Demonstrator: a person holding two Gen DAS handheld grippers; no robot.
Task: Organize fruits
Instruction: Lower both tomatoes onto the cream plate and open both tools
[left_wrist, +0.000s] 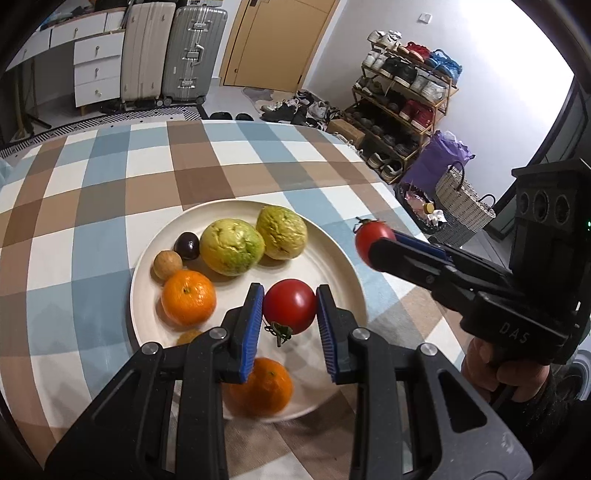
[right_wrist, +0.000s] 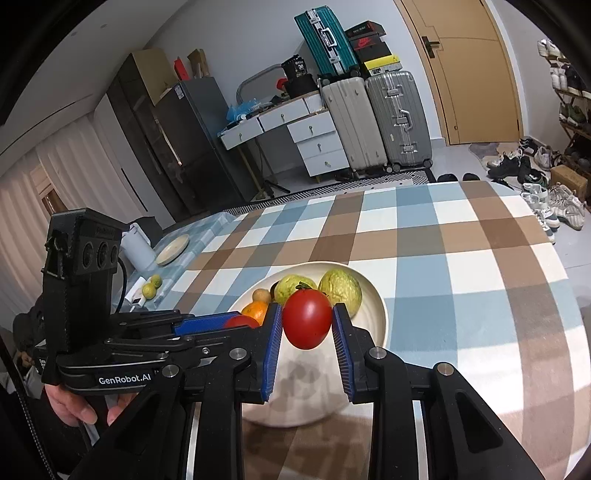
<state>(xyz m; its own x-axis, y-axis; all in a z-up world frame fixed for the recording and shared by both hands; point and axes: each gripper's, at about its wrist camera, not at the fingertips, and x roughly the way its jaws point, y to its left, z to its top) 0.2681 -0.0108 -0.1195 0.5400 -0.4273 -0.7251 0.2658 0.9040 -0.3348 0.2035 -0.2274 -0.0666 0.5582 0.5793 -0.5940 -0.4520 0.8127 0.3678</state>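
Both sets of tongs were busy here, each clamped on its own tomato. From the left wrist cam, the left tongs (left_wrist: 290, 308) had their blue pads pressed on either side of a red tomato (left_wrist: 290, 305), stem end pointing down toward the camera, hanging over the near part of the white plate (left_wrist: 332, 258). That view gave the good look into the plate: two lumpy yellow-green guavas (left_wrist: 232, 246) at the back, touching each other, a small dark plum-looking fruit (left_wrist: 187, 245) and a little tan round one (left_wrist: 167, 264) at their left, an orange (left_wrist: 188, 297) in front of those, and another orange (left_wrist: 261, 386) at the near rim, half hidden by the left finger. It also caught the right tongs (left_wrist: 376, 243) from the side, out past the plate's right rim over the checked cloth on the worktop (left_wrist: 110, 206), with a second tomato (left_wrist: 371, 236) pinched at the tip, plus a bit of the person's hand (left_wrist: 484, 365) on the grip. The right wrist cam showed that second tomato (right_wrist: 307, 318) up close, squeezed between the pads of the right tongs (right_wrist: 307, 321), and it blocked most of the plate (right_wrist: 376, 314), so only the guavas and bits of an orange peeked out. What it had that the other didn't was the far left corner of the worktop, with a small flat dish (right_wrist: 172, 250), a white jug-like thing (right_wrist: 136, 247) and two small green fruits (right_wrist: 152, 287).
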